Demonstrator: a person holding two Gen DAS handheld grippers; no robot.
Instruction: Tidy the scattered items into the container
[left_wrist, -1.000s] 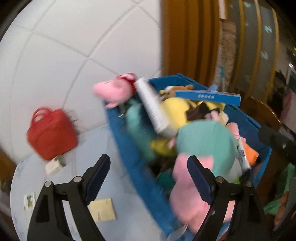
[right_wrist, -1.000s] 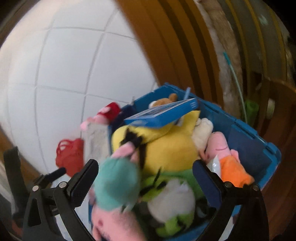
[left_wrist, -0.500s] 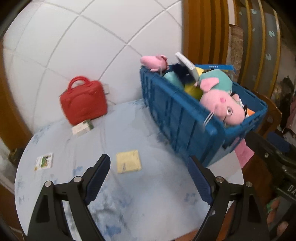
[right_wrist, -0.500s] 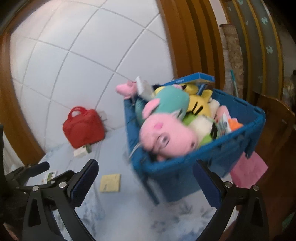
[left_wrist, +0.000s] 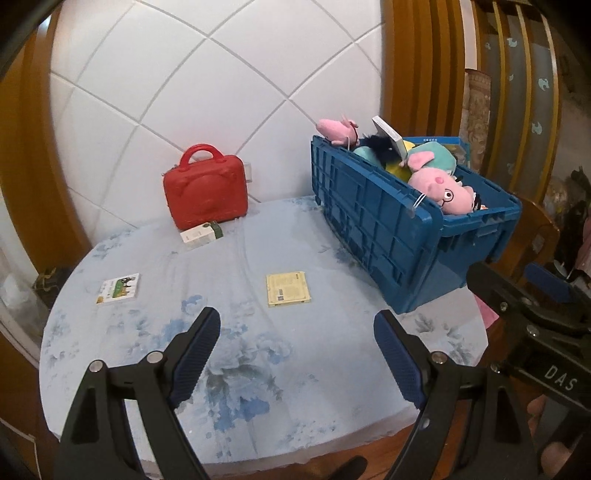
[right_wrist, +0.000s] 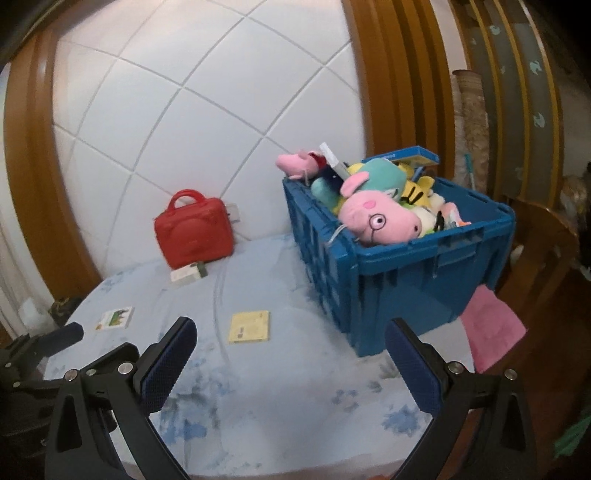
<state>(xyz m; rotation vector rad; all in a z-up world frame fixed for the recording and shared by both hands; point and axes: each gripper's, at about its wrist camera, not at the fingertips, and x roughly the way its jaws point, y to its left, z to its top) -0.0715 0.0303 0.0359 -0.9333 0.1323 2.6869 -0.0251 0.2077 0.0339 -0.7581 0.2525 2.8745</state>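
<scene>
Blue-flowered cloth covers the round table (left_wrist: 258, 369), and I'm scanning it left to right with both tools spread wide and holding nothing. Out by the left edge lies a small white card (left_wrist: 119, 288) with a green picture, flat on the cloth. Further back, against the tiled wall, a red case (left_wrist: 206, 190) stands upright, and a little white-and-green box (left_wrist: 202, 233) lies just in front of it, long side running across. Now the middle: a pale yellow square booklet (left_wrist: 288, 289), flat, edges roughly square to me. That's the piece I'd judge comes next. It sits straight ahead of my left gripper (left_wrist: 295, 347), just beyond the tips and between the lines of the two fingers. My right gripper (right_wrist: 291, 354) sees it off toward its left finger, so the left hand is the better placed. It's thin and lies flush on the cloth, so I reckon I'd have to come down steeply and catch an edge. On the right side of the table, the blue crate (left_wrist: 373, 229) stands heaped with stuffed toys; a pink pig (right_wrist: 376, 218) with glasses rests against the near rim, a flat blue box on top at the back. Beyond the right edge, something pink (right_wrist: 493, 328) shows below the crate.
</scene>
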